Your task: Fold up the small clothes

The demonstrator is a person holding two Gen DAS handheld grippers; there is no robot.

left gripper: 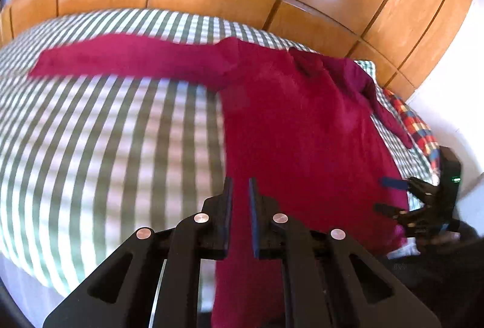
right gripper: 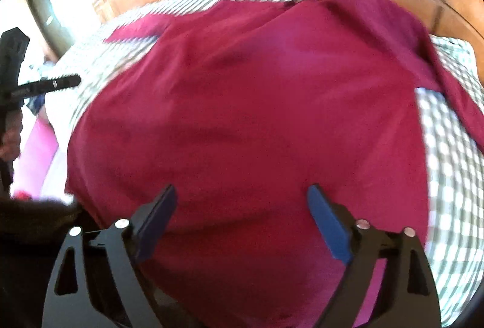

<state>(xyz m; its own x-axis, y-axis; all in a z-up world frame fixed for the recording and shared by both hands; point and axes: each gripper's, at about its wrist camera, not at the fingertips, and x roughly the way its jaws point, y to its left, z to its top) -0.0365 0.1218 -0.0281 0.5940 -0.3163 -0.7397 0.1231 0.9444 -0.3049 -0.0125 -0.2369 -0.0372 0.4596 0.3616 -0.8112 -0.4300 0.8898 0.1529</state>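
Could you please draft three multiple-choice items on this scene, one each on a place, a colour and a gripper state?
1. Where does the garment lie?
A. on a checked bedcover
B. on a bare wooden floor
C. in a basket

2. What colour is the garment?
A. navy
B. magenta-red
C. white

3. How does the left gripper stand?
A. wide open above the cloth
B. shut on the garment's near edge
C. out of view

Key: 1 A, green-and-white checks surround the cloth; 2 B, both views show that colour; 3 B, its fingers sit close together with fabric running between them.

Both wrist cams close, angled down, sharing red shirt [left gripper: 302, 131].
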